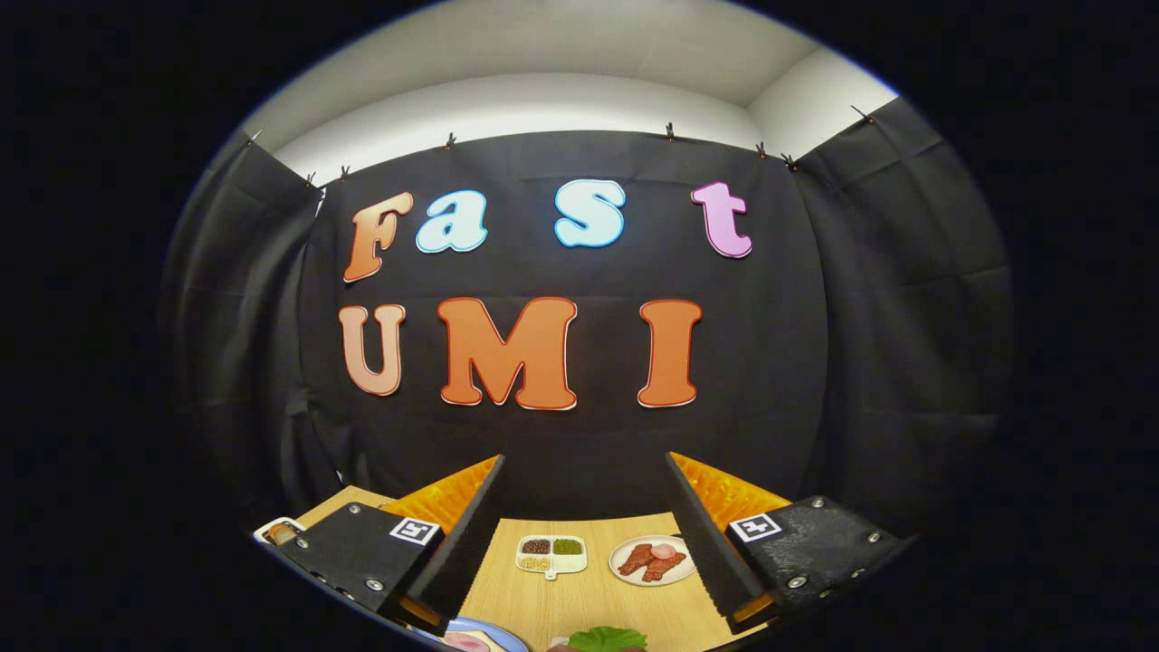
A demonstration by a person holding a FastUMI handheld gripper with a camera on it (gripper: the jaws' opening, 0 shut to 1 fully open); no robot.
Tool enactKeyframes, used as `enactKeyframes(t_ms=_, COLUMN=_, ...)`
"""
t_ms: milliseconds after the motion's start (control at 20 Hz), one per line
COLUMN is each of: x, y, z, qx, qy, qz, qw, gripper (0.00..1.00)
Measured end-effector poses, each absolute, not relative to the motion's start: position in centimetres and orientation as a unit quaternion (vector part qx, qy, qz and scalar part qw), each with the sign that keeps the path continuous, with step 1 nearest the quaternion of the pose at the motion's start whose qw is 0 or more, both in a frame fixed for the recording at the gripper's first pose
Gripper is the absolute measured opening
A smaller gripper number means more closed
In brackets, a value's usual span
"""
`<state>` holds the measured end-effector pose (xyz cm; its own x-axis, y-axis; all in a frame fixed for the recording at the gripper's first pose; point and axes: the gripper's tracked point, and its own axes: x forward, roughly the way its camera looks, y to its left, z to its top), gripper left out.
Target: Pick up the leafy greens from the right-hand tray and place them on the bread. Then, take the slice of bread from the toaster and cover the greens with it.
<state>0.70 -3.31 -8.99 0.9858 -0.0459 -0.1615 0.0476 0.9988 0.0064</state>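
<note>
Gripper view: gripper (pixel 584 561) fingers apart, empty; greens (pixel 605 638) bottom centre, nearly out of sight; blind descent risks missed grasp.

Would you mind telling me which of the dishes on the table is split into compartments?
The small white dish beyond the open hand-held gripper fingers, beside the round plate of meat; it alone is divided into sections.

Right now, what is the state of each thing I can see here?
gripper: open, holding nothing, raised above the table.
leafy greens: lying untouched, near edge of table, between the fingers.
divided dish: filled compartments, beyond the fingers.
plate of meat: resting beside the dish.
</note>
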Motion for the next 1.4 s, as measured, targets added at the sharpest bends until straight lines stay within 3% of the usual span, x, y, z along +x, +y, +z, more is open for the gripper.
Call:
enactKeyframes(t_ms=200, x=0.8, y=-3.4, z=-13.9, qx=0.006, qy=0.133, qz=-0.018, qw=0.991, gripper=1.00)
enactKeyframes(t_ms=550, x=-0.5, y=-2.9, z=-28.5, qx=0.043, qy=0.333, qz=-0.005, qw=0.942, gripper=1.00)
enactKeyframes(t_ms=1100, x=-8.4, y=-3.4, z=-45.0, qx=0.069, qy=0.571, qz=0.000, qw=0.818, gripper=0.97)
enactKeyframes(t_ms=1400, x=-11.2, y=-4.0, z=-50.8, qx=0.064, qy=0.644, qz=-0.021, qw=0.762, gripper=0.94)
